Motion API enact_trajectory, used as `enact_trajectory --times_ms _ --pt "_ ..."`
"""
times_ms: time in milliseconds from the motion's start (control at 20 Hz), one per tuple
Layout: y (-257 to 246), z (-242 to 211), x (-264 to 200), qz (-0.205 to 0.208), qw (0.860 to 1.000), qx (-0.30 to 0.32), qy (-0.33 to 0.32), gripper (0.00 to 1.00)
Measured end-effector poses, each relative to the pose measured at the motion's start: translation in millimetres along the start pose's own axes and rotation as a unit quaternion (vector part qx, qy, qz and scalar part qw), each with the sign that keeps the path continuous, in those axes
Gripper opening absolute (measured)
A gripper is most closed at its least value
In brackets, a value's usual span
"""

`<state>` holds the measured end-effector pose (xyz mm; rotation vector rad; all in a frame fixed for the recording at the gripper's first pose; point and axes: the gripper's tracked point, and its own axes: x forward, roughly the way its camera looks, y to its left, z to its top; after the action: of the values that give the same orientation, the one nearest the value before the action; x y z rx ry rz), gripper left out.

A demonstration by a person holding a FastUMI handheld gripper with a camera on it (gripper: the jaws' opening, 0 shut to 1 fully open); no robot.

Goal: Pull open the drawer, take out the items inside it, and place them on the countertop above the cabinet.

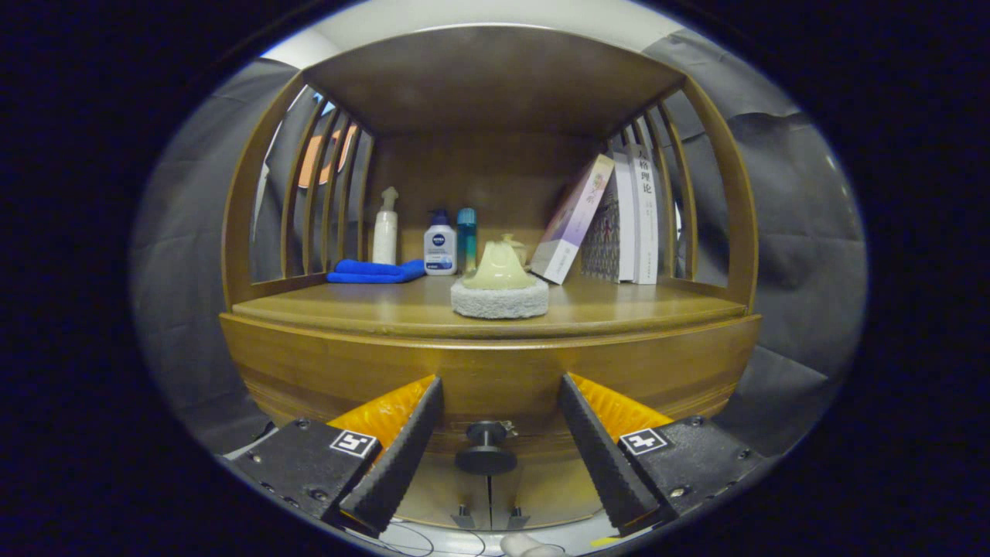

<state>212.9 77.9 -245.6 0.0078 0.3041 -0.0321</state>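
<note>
Honey-brown wood fills the scene: a varnished wooden cabinet [487, 371] with a slatted upper shelf faces the gripper [499, 456], whose fingers stand wide apart and hold nothing. Between them, just ahead, sits the small dark round knob [486, 456] of the closed wooden drawer [495, 402], the only obvious place to take hold. The knob looks rigid and smooth, on a short stem, so the fingers would probably need to close squarely behind its cap to avoid slipping off; the drawer itself is likely stiff and fairly heavy, and its contents remain hidden. Above the knob, the wooden counter [371, 309] already carries a pale cream dome-shaped object on a round grey pad [500, 288]. Beyond the pad stand a white pump bottle [384, 228], a white-and-blue bottle [439, 246] and a teal tube [466, 236], with a folded blue cloth [375, 271] and leaning books [611, 220] to either side.
</note>
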Motion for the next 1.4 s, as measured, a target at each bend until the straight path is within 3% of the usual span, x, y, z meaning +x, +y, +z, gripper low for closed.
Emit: enact_trajectory --times_ms 550,1100,1400 --pt "-8.2 7.3 -9.9 -0.001 1.0 0.024 -0.002 0.99" --pt "-50.5 112.1 -156.8 0.024 0.998 0.003 -0.066 0.99" --pt "-74.3 119.4 -227.2 0.042 0.996 0.012 -0.076 0.99"
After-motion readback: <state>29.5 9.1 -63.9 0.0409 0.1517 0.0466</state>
